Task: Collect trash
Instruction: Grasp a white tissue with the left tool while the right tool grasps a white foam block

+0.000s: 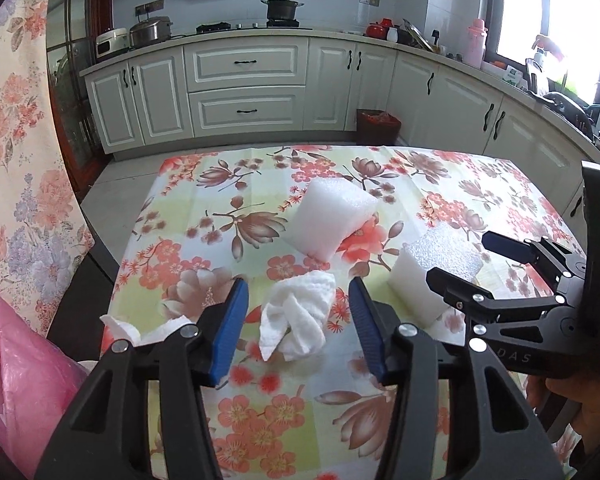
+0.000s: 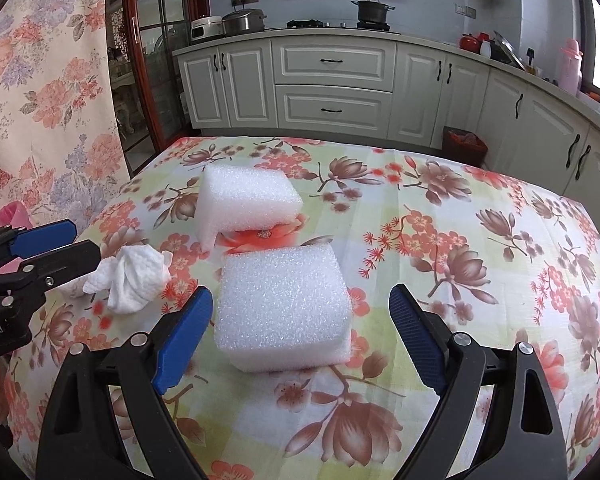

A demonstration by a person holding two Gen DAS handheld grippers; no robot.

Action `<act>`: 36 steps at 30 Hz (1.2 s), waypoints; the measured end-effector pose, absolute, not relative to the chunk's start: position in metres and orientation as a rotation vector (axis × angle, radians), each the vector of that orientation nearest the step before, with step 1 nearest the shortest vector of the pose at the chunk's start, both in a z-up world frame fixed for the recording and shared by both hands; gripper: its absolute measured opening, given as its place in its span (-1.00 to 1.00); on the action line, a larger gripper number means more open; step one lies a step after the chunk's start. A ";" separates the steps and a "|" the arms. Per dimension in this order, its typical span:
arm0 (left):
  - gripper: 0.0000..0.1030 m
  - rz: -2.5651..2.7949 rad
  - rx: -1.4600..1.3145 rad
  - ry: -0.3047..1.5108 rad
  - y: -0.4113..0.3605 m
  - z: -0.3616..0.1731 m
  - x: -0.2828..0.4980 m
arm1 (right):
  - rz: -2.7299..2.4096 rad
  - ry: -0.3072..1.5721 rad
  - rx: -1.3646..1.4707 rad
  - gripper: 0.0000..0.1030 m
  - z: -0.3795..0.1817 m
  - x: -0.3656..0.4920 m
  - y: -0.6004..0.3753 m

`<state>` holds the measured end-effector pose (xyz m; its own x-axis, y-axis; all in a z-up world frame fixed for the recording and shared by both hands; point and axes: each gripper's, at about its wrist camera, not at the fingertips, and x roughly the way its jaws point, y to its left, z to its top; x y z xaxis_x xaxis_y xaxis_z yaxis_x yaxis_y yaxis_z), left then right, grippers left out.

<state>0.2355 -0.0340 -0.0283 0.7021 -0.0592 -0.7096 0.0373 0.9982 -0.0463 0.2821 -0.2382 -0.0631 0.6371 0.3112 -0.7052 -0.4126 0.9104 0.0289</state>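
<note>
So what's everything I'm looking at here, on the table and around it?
foam blocks: two, white, middle of the table, near one between the right jaws untouched, far one behind it
crumpled tissue: one, white, between the left jaws, untouched
flat tissue: one, white, table's left edge
tablecloth: one, floral pink and green, covering the table
plastic bag: one, pink, left of the table
bin: one, dark with red contents, on the floor by the cabinets
cabinets: white, along the back wall
pot: one, dark, on the stove
left hand-held gripper: black with blue pads, open
right hand-held gripper: same, open
</note>
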 end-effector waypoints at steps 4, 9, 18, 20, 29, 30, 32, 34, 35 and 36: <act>-0.03 -0.059 -0.030 0.820 -0.035 -0.038 0.247 | 0.415 0.797 -0.152 0.63 -0.071 0.286 -0.236; -0.08 -0.069 -0.019 0.851 -0.035 -0.048 0.254 | 0.413 0.821 -0.155 0.52 -0.077 0.290 -0.238; -0.09 -0.060 0.013 0.909 -0.041 -0.063 0.261 | 0.412 0.848 -0.155 0.28 -0.083 0.292 -0.244; -0.24 -0.055 0.022 0.927 -0.042 -0.067 0.263 | 0.413 0.847 -0.159 0.27 -0.082 0.291 -0.244; -0.70 -0.069 0.012 0.908 -0.044 -0.056 0.252 | 0.408 0.817 -0.150 0.27 -0.067 0.283 -0.249; -0.70 -0.072 0.010 0.902 -0.044 -0.054 0.250 | 0.406 0.815 -0.147 0.27 -0.065 0.282 -0.250; -0.70 -0.075 0.004 0.893 -0.044 -0.050 0.244 | 0.406 0.812 -0.143 0.27 -0.063 0.279 -0.250; -0.70 -0.077 -0.003 0.882 -0.043 -0.046 0.239 | 0.407 0.808 -0.139 0.27 -0.060 0.276 -0.250; -0.70 -0.077 -0.008 0.876 -0.044 -0.044 0.236 | 0.408 0.805 -0.137 0.27 -0.059 0.274 -0.251; -0.70 -0.077 -0.012 0.870 -0.044 -0.042 0.232 | 0.409 0.801 -0.135 0.27 -0.057 0.272 -0.251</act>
<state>0.2325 -0.0435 -0.0415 0.6421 -0.0725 -0.7631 0.0626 0.9972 -0.0420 0.2718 -0.2508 -0.0569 0.6227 0.3043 -0.7209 -0.4054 0.9135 0.0355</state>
